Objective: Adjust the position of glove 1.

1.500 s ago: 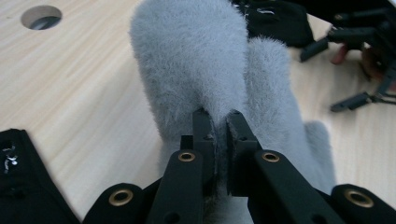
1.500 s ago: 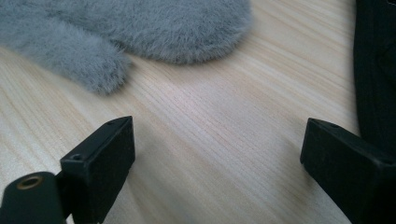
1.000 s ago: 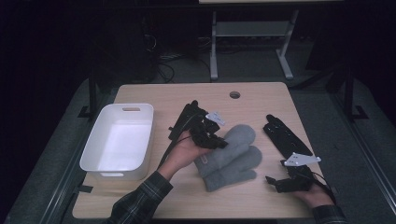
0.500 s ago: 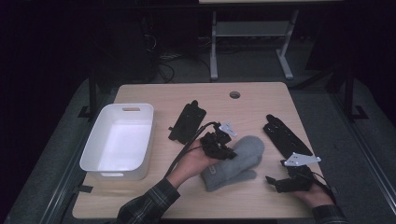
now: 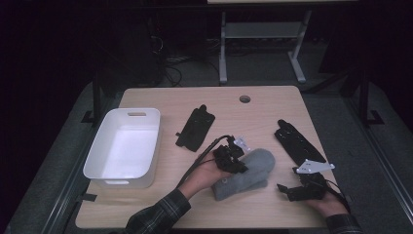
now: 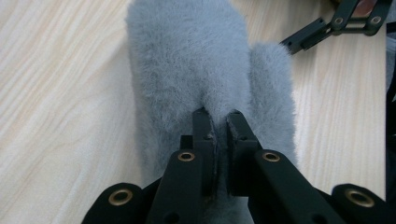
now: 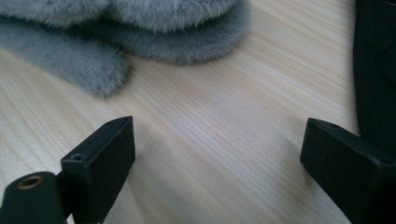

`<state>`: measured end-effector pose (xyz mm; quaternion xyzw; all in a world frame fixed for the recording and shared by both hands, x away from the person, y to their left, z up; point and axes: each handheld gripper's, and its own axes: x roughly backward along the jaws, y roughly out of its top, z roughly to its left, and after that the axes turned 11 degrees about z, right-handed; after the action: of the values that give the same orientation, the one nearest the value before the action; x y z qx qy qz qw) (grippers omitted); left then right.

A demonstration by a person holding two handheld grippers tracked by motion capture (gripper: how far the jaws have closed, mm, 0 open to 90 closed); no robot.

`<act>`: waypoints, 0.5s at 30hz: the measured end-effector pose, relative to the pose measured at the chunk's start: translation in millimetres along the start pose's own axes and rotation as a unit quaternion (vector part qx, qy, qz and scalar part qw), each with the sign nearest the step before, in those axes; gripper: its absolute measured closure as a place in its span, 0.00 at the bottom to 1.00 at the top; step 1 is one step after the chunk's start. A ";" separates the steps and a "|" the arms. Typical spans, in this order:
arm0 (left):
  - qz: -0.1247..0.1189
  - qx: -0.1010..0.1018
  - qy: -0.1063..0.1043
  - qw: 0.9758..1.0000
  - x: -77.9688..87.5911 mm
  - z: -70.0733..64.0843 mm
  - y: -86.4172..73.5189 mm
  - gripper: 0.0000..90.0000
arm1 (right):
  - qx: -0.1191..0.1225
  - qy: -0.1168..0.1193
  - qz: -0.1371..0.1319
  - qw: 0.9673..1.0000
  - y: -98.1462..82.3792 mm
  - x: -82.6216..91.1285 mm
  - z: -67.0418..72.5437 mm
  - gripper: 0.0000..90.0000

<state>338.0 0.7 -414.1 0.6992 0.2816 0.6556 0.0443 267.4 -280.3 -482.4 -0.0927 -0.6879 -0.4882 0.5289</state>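
Two grey fuzzy mittens point(image 5: 255, 168) lie stacked at the front middle of the wooden table point(image 5: 160, 100). My left gripper point(image 5: 237, 163) is shut on the fur of the top mitten point(image 6: 187, 70), near its cuff end; the left gripper view has its jaws point(image 6: 217, 121) pinched tight into the pile, with the thumb part to the right. To the right of the mittens my right gripper point(image 5: 285, 190) rests on the table, open. Bare wood lies between its jaws point(image 7: 217, 149), and the mittens' edge point(image 7: 173, 28) lies just ahead of them.
A white plastic bin point(image 5: 125, 146) stands at the table's left. One black glove point(image 5: 196, 127) lies behind the mittens, and another black glove point(image 5: 298, 142) lies at the right, close to my right gripper point(image 7: 373, 70). A cable hole point(image 5: 245, 99) is at the back.
The left gripper has carried one mitten rightwards and down onto the other, so the pair that lay spread side by side is now stacked. The right gripper has stayed put.
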 end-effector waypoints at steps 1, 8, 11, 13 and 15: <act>-0.003 0.000 -0.001 1.000 0.4 0.7 -0.5 0.93 | 0.000 0.000 0.000 1.000 0.0 0.0 0.0 0.11; -0.040 -0.006 -0.007 0.999 13.5 -0.2 0.4 0.71 | 0.000 0.000 0.000 1.000 0.0 0.0 0.0 0.11; -0.062 -0.006 -0.010 0.998 23.0 0.7 3.2 0.71 | 0.000 0.000 0.000 1.000 0.0 0.0 0.1 0.11; -0.066 -0.006 -0.014 0.998 26.8 2.3 5.5 0.87 | -0.001 0.000 0.000 1.000 0.0 0.1 0.1 0.11; -0.061 -0.008 -0.026 0.998 27.4 4.2 8.6 0.99 | 0.001 0.000 0.000 1.000 0.0 0.0 -0.1 0.11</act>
<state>344.4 7.2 -386.5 0.6970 0.3171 0.6357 0.0974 267.5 -280.4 -482.5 -0.0920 -0.6883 -0.4877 0.5290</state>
